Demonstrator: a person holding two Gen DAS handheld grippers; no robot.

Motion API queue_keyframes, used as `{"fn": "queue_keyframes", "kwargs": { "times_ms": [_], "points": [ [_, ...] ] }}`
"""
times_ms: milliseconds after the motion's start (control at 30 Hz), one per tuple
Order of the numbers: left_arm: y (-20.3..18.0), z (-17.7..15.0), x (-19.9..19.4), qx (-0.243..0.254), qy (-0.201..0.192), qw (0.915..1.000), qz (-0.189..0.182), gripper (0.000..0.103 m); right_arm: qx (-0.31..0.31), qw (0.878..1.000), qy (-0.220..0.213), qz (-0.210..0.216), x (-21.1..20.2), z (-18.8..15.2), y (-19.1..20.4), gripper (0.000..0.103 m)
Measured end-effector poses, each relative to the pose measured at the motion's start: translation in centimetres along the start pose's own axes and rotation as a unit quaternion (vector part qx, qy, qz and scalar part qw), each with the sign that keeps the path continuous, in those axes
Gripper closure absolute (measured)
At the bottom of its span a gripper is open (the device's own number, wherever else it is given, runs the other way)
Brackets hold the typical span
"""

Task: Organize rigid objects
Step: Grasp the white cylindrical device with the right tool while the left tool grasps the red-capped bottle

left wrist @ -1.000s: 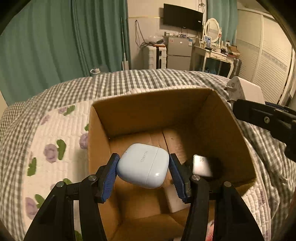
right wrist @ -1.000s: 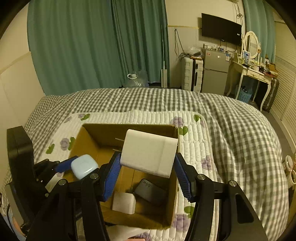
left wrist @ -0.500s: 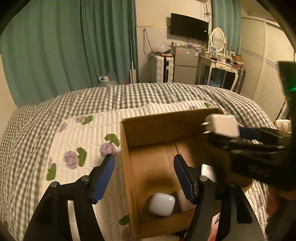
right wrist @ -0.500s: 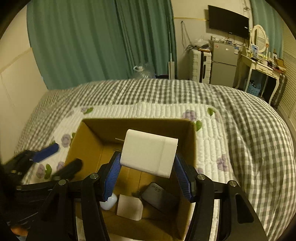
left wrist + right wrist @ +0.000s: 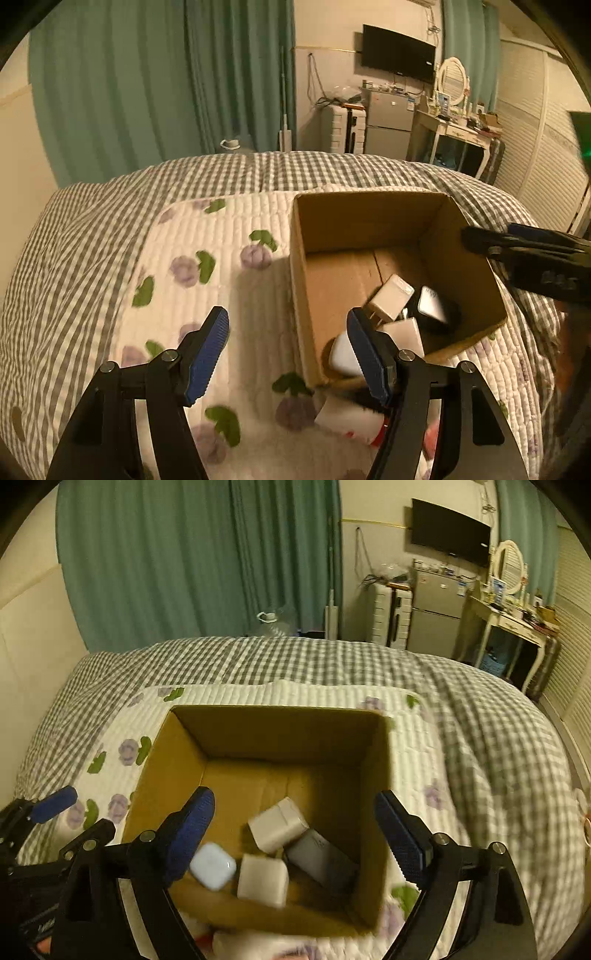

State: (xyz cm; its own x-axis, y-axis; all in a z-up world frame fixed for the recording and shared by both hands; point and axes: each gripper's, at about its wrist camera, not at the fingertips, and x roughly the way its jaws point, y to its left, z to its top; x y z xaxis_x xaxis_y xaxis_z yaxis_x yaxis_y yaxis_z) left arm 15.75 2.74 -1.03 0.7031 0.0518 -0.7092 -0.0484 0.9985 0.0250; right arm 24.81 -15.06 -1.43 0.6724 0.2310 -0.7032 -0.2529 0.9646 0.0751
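Note:
An open cardboard box (image 5: pixel 373 775) stands on the bed; it also shows in the left wrist view (image 5: pixel 369 221). Inside lie a white charger block (image 5: pixel 277 825), a second white block (image 5: pixel 262 880), a pale blue earbud case (image 5: pixel 213 866) and a grey flat device (image 5: pixel 317 853). The same charger (image 5: pixel 389 297) shows in the left wrist view. My right gripper (image 5: pixel 295 834) is open and empty above the box. My left gripper (image 5: pixel 286 350) is open and empty over the quilt at the box's left wall.
The box rests on a white quilted mat with purple flowers (image 5: pixel 207 266) over a grey checked bedspread (image 5: pixel 498 720). A white and red item (image 5: pixel 347 417) lies on the mat in front of the box. Curtains, a fridge and a dresser stand behind the bed.
My right gripper opened and the white charger block dropped into the box. My left gripper, open since letting go of the earbud case, drew back to the left of the box.

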Motion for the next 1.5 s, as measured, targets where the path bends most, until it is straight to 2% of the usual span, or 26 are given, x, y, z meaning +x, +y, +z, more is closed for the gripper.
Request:
{"fn": "queue_keyframes", "kwargs": {
  "times_ms": [33,167,333,400,533,767,900,1000,1067,1100,1133,1400,1500],
  "points": [
    [0.2,-0.3,-0.4,-0.003,-0.001,1.0000,0.000,0.024,0.001,1.000,0.000,-0.008,-0.8,-0.2,-0.1,0.014],
    [0.5,-2.4,-1.9,-0.015,0.000,0.9999,-0.004,0.012,0.001,0.999,0.003,-0.042,-4.3,-2.2,-0.1,0.014],
    [0.4,-5.2,-1.8,-0.009,0.022,0.9997,0.004,0.010,0.011,0.999,0.023,-0.047,-5.8,-6.2,0.8,0.014],
    [0.6,-6.3,-1.6,-0.009,0.023,0.9996,0.010,0.006,0.026,0.998,0.041,-0.038,-4.9,-8.0,1.1,0.014],
    [1.2,-7.3,-0.4,-0.012,0.033,0.9993,0.014,0.006,0.039,0.996,0.081,-0.022,-1.9,-10.6,2.1,0.014],
    [2.4,-8.2,1.9,-0.024,0.047,0.9984,0.020,0.006,0.052,0.990,0.129,-0.003,3.0,-13.2,3.3,0.015],
    [2.4,-8.7,2.8,-0.018,0.059,0.9977,0.026,0.006,0.053,0.989,0.140,-0.001,4.6,-13.9,3.8,0.026],
    [2.3,-8.9,3.0,-0.014,0.063,0.9975,0.028,0.006,0.058,0.989,0.133,-0.005,4.8,-14.2,4.0,0.028],
    [2.1,-8.9,3.0,-0.013,0.065,0.9975,0.025,0.006,0.059,0.990,0.128,-0.001,4.5,-14.4,4.0,0.034],
    [1.9,-9.0,2.9,-0.013,0.066,0.9975,0.022,0.006,0.058,0.991,0.124,0.002,4.0,-14.5,4.0,0.043],
    [1.7,-9.0,2.9,-0.012,0.066,0.9975,0.020,0.006,0.052,0.992,0.119,0.000,3.5,-14.5,4.1,0.044],
    [-1.9,-9.0,3.2,-0.003,0.085,0.9963,-0.014,0.006,0.054,0.995,0.078,-0.024,-0.8,-15.3,1.7,0.045],
    [-2.9,-9.1,4.0,-0.004,0.099,0.9947,-0.029,0.006,0.048,0.995,0.067,-0.052,-1.4,-15.1,0.5,0.045]
  ]
}}
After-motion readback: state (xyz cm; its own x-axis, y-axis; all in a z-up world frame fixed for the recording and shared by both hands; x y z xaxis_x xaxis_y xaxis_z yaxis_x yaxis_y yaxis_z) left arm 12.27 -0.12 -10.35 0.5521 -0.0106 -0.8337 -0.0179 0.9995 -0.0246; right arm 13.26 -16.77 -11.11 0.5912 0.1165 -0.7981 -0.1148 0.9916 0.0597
